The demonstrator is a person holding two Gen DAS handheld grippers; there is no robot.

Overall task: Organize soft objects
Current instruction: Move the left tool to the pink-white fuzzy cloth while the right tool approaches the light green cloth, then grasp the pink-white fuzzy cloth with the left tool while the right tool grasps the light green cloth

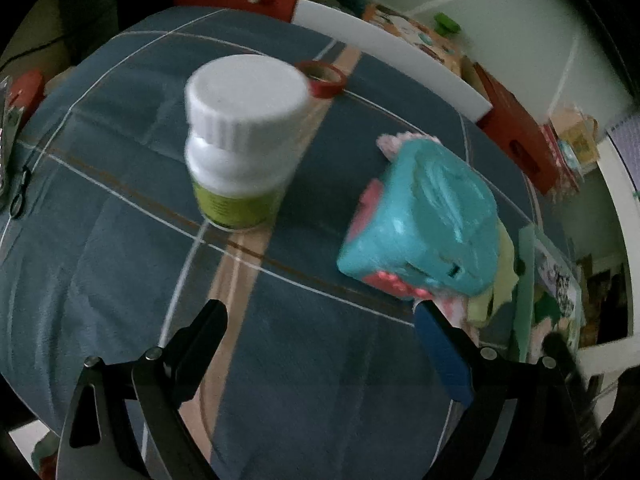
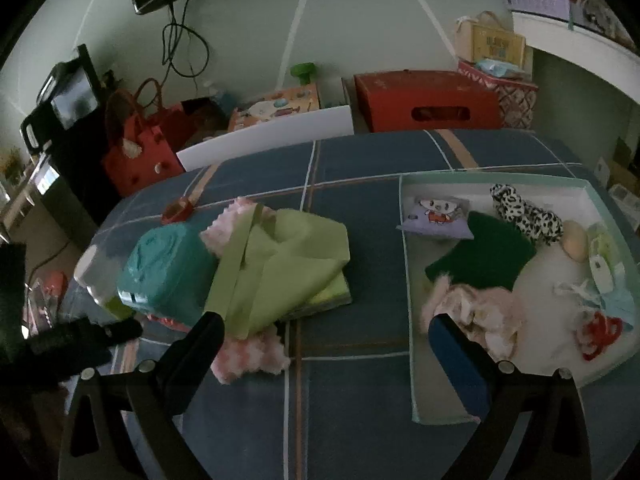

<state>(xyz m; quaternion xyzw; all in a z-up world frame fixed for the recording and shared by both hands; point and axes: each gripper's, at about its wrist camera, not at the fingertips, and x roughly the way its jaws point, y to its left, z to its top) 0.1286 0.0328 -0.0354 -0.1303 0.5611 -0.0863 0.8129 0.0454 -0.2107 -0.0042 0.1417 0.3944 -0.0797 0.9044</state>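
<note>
Both tools share one build. The left gripper [image 1: 320, 320] has two black fingers, each a flat, angular arm with a triangular cut-out near its base and two round silver pivot pins set where the linkage bars meet. Its left finger ends in a plain black pad [image 1: 208, 320], while its right finger carries a blue pad [image 1: 440, 344] along the inner face. The right gripper [image 2: 326, 338] matches it: black linkage arms, silver pins, triangular slots, a black pad on the left fingertip and a blue pad [image 2: 460, 364] on the right fingertip.
</note>
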